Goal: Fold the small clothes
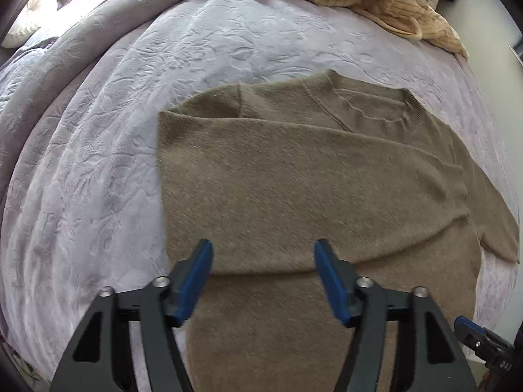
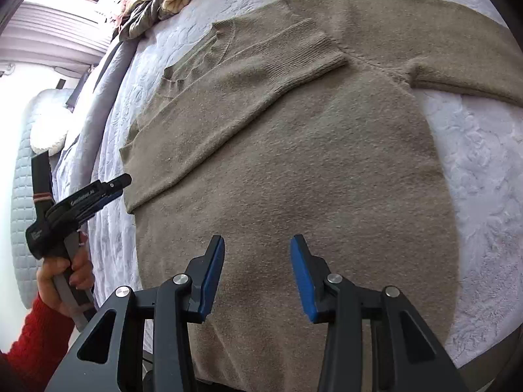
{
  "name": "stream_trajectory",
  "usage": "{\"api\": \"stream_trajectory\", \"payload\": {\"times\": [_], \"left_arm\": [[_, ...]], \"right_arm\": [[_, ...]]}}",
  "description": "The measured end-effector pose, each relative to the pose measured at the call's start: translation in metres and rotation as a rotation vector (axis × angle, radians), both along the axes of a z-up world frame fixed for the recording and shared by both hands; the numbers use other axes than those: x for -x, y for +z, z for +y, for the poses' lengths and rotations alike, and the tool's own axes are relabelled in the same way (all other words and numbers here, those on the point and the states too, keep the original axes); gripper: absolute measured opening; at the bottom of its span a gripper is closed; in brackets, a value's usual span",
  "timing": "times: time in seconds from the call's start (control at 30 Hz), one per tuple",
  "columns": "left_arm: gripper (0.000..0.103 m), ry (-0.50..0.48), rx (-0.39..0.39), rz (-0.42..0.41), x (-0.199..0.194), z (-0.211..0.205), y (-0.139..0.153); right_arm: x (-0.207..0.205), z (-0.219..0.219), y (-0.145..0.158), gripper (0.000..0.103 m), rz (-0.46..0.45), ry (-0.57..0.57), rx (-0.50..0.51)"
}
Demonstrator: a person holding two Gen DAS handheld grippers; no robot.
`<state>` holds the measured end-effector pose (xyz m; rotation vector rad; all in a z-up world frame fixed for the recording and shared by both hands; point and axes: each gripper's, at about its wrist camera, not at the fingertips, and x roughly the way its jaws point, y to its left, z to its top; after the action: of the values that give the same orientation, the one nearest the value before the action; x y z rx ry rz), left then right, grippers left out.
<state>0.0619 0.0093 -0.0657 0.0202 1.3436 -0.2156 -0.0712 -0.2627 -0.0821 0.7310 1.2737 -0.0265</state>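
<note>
**Ann:** Sweater (image 1: 294,189) lay flat on the bed (image 1: 98,150), olive-brown knit, neckline (image 1: 376,104) at the far end, hem nearest the cameras. One sleeve (image 2: 261,65) was folded across the chest, and the other sleeve (image 2: 457,75) lay out sideways onto the quilt.

**Bo:** How did it look to handle?

**Ann:** Soft, fuzzy and limp, I'd judge; light enough, but it would sag and drag on that textured quilt. Best hold seemed the ribbed cuff (image 2: 330,49) or the hem corners, where the knit is denser.

**Bo:** And the tools?

**Ann:** Left hand-held gripper (image 1: 263,281) hovered over the lower body, jaws apart, holding nothing. Right hand-held gripper (image 2: 258,271) was the same: spread wide, empty, above the hem area.

**Bo:** Anything else?

**Ann:** Pile of other clothes (image 1: 392,3) sat at the far edge of the bed, well apart from the sweater.
</note>
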Motion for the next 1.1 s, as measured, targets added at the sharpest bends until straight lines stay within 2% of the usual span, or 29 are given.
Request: {"api": "stream_trajectory", "payload": {"times": [0.23,0.27,0.3,0.33,0.37,0.5,0.8,0.97,1.1], "left_arm": [[0.075,-0.052,0.001,0.02,0.034,-0.063,0.012],[0.077,-0.062,-0.009,0.021,0.038,-0.071,0.013],[0.084,-0.072,-0.02,0.022,0.041,-0.08,0.014],[0.101,-0.078,-0.031,0.021,0.043,-0.087,0.015],[0.102,-0.081,-0.041,0.009,0.046,-0.092,0.018],[0.102,-0.125,-0.066,0.008,0.053,-0.116,0.018],[0.102,-0.21,-0.141,0.055,0.067,-0.166,0.0],[0.102,-0.264,-0.115,0.116,0.073,-0.191,-0.012],[0.102,-0.292,-0.092,0.115,0.076,-0.209,-0.013]], "right_arm": [[0.014,-0.036,0.002,0.046,0.001,-0.04,-0.014],[0.016,-0.042,0.001,0.047,0.002,-0.05,-0.019],[0.019,-0.048,0.001,0.048,0.002,-0.062,-0.025],[0.021,-0.054,0.001,0.048,0.0,-0.074,-0.031],[0.024,-0.06,0.001,0.05,0.0,-0.087,-0.036],[0.036,-0.086,-0.005,0.057,0.006,-0.143,-0.055],[0.068,-0.152,-0.015,0.058,0.005,-0.292,-0.072],[0.09,-0.204,-0.017,0.058,-0.031,-0.424,-0.071],[0.106,-0.25,-0.016,0.058,-0.089,-0.555,-0.068]]}}
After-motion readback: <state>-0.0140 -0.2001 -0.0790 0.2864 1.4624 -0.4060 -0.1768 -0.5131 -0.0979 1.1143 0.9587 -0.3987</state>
